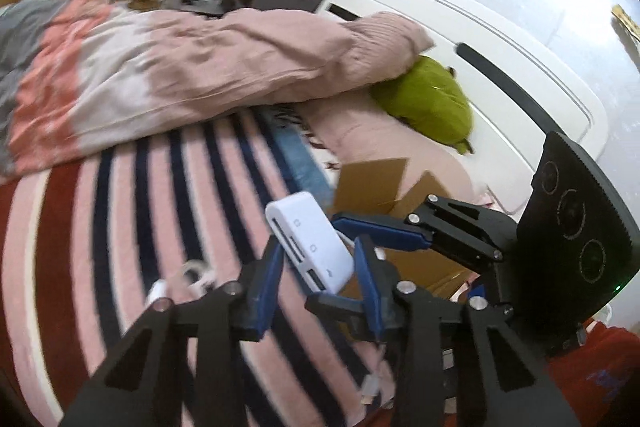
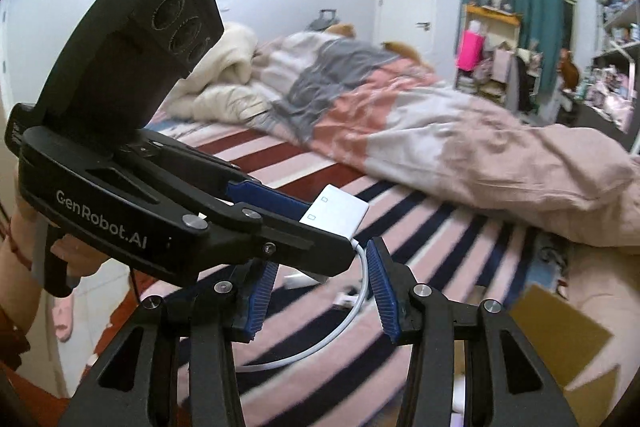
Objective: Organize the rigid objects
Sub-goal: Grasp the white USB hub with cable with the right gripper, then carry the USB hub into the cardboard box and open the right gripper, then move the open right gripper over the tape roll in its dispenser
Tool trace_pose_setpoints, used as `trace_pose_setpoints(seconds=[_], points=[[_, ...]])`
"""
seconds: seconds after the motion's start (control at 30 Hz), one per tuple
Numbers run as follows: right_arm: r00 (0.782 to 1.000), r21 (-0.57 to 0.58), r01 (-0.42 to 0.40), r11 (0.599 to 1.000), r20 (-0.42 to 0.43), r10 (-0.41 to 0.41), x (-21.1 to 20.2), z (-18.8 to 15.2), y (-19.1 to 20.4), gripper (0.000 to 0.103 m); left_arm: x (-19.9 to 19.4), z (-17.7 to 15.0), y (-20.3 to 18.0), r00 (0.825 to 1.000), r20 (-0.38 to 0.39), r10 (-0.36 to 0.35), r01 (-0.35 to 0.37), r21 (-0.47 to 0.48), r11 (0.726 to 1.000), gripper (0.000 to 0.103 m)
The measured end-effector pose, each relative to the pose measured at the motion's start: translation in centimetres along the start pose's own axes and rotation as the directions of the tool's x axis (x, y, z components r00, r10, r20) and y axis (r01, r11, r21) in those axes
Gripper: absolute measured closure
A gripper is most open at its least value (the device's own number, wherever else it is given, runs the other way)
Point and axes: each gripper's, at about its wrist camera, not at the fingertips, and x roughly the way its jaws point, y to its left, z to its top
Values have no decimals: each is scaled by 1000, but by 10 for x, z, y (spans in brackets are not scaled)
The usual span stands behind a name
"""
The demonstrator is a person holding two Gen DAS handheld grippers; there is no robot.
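A white card-reader adapter [image 1: 310, 241] with a white cable is held above the striped bed. In the left wrist view my left gripper [image 1: 320, 267] is shut on the adapter's body, its blue pads on both sides. My right gripper [image 1: 340, 259] comes in from the right with its fingers crossing just behind the adapter. In the right wrist view the adapter [image 2: 340, 207] sticks out past the left gripper [image 2: 316, 213], and its cable [image 2: 352, 311] loops down between the open fingers of my right gripper [image 2: 320, 291], which hold nothing.
An open cardboard box [image 1: 400, 195] sits on the bed to the right, also seen in the right wrist view [image 2: 560, 339]. A pink duvet [image 1: 180, 67] lies across the bed, a green cushion [image 1: 428, 99] by the white headboard [image 1: 480, 39]. Another white cable [image 1: 184, 279] lies on the striped blanket.
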Motion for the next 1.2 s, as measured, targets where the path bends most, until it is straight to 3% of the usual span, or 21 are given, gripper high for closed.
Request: trace_pose_setpoints(seconds=[0.17, 0.37, 0.67, 0.73, 0.87, 1.03, 1.13, 1.2], points=[[996, 64, 88, 994, 17, -90, -28, -11, -41, 62, 42, 24, -37, 998, -51, -37, 40, 58, 997, 74], [987, 169, 160, 973, -30, -157, -50, -35, -87, 62, 97, 36, -70, 987, -139, -77, 92, 100, 991, 74], [956, 184, 238, 954, -217, -197, -49, -71, -110, 62, 142, 23, -88, 961, -273, -48, 89, 138, 986, 74], [945, 166, 253, 953, -255, -206, -48, -76, -108, 62, 142, 20, -89, 960, -278, -38, 81, 144, 986, 72], [930, 150, 275, 950, -294, -223, -48, -81, -106, 61, 132, 21, -85, 965, -258, -37, 75, 137, 988, 54], [918, 136, 300, 944, -310, -247, -51, -78, -104, 61, 96, 24, -71, 983, -182, -13, 38, 135, 990, 44], [922, 127, 299, 946, -294, -252, -49, -68, -97, 60, 62, 20, -52, 992, -123, 36, -21, 124, 992, 41], [932, 128, 280, 951, -273, -237, -46, -58, -92, 60, 31, 15, -32, 992, -71, 105, -97, 108, 989, 39]])
